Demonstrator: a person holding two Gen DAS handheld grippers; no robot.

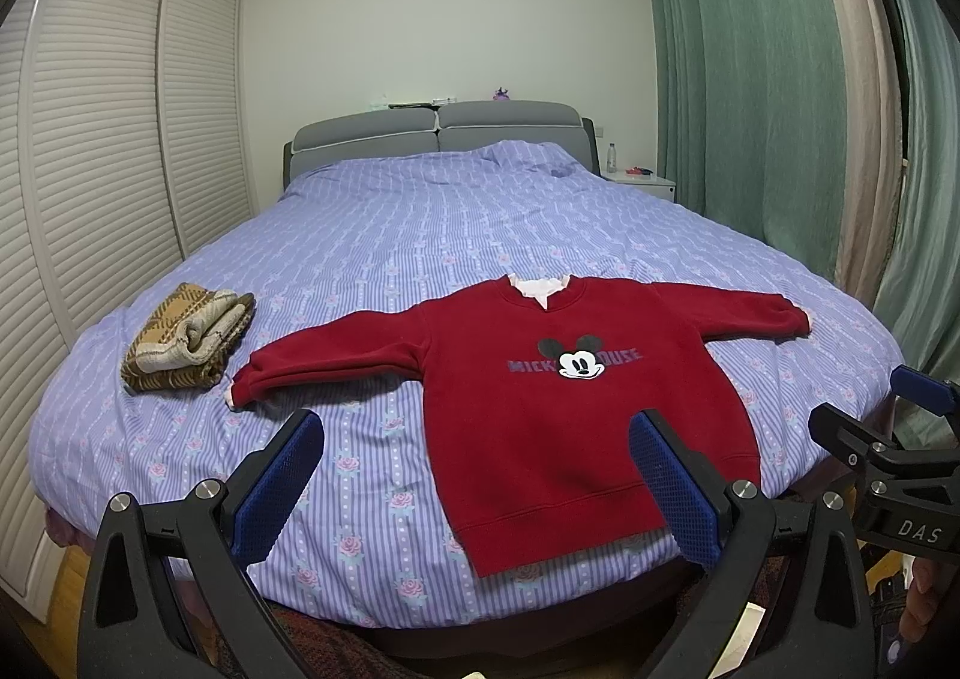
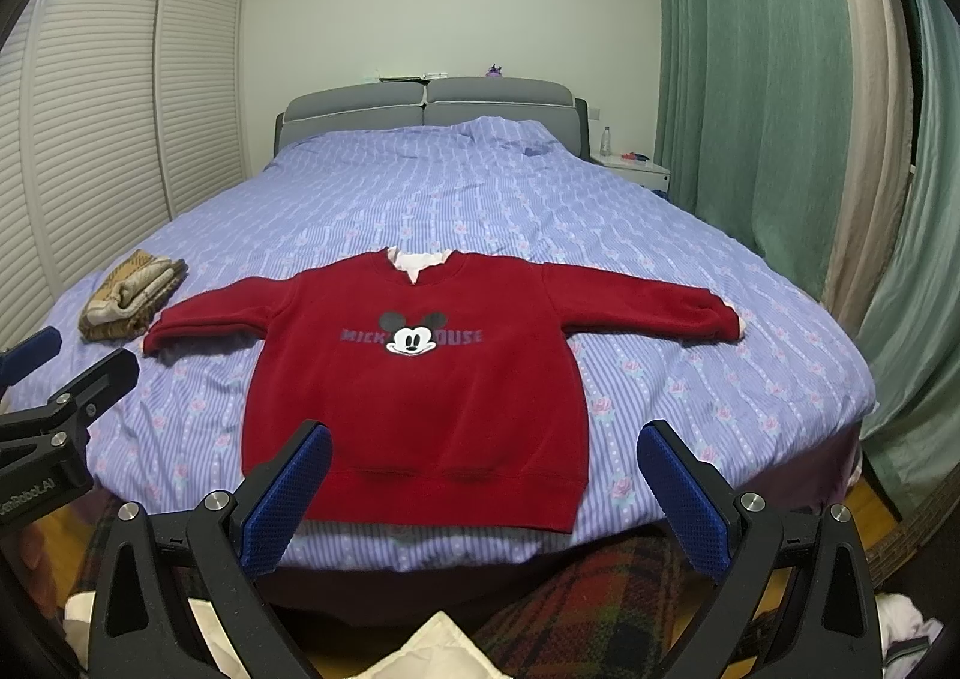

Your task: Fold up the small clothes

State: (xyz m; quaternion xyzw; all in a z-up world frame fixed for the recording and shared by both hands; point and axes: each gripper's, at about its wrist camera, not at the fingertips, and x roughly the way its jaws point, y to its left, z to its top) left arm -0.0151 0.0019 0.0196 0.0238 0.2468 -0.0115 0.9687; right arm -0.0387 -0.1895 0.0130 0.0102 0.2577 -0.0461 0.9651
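One red sweatshirt (image 2: 414, 379) lies spread face-up near the foot of the bed (image 2: 690, 235), sleeves stretched out to both sides, its hem just inside the mattress edge and a pale collar showing at the neck. Off to the left on the same cover sits a folded tan plaid garment (image 1: 186, 337), apparently already done. Both claws hang short of the bed, touching nothing: the left claw (image 1: 474, 493) has its blue pads spread wide with the hem's left corner showing between them, and the right claw (image 2: 483, 499) is equally spread, lined up with the hem's right half.

From where I stand the fabric looks like thick fleece: soft, limp, light, not slippery, and likely to sag and drag along the cover rather than keep any shape when lifted. I'd judge the cuffs the best place to pinch first, since the ribbing bunches into a firm wad. The ribbed hem corners would serve for the later fold, taking both layers together so the back doesn't stay behind.
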